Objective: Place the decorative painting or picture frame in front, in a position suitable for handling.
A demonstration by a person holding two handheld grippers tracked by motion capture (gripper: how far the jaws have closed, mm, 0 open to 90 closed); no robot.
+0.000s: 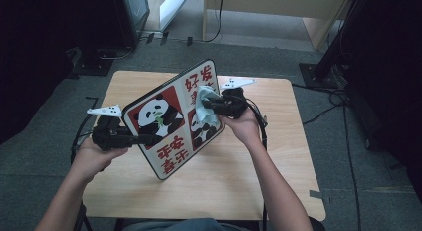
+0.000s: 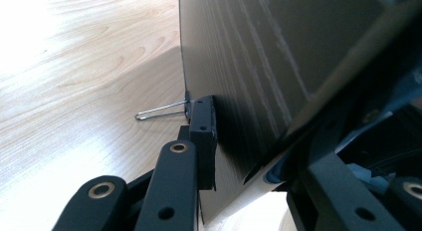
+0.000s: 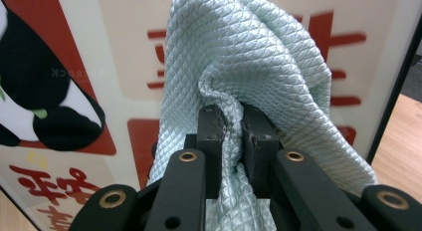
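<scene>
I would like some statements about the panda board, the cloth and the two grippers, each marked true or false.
1. The right gripper is shut on the pale green cloth. True.
2. The panda board lies flat on the table. False: it is held tilted up, one corner low near the tabletop.
3. The left gripper holds the board by its edge. True.
4. The cloth lies folded on the table beside the board. False: it is pressed against the printed face of the board.
5. The board's back is dark. True.
</scene>
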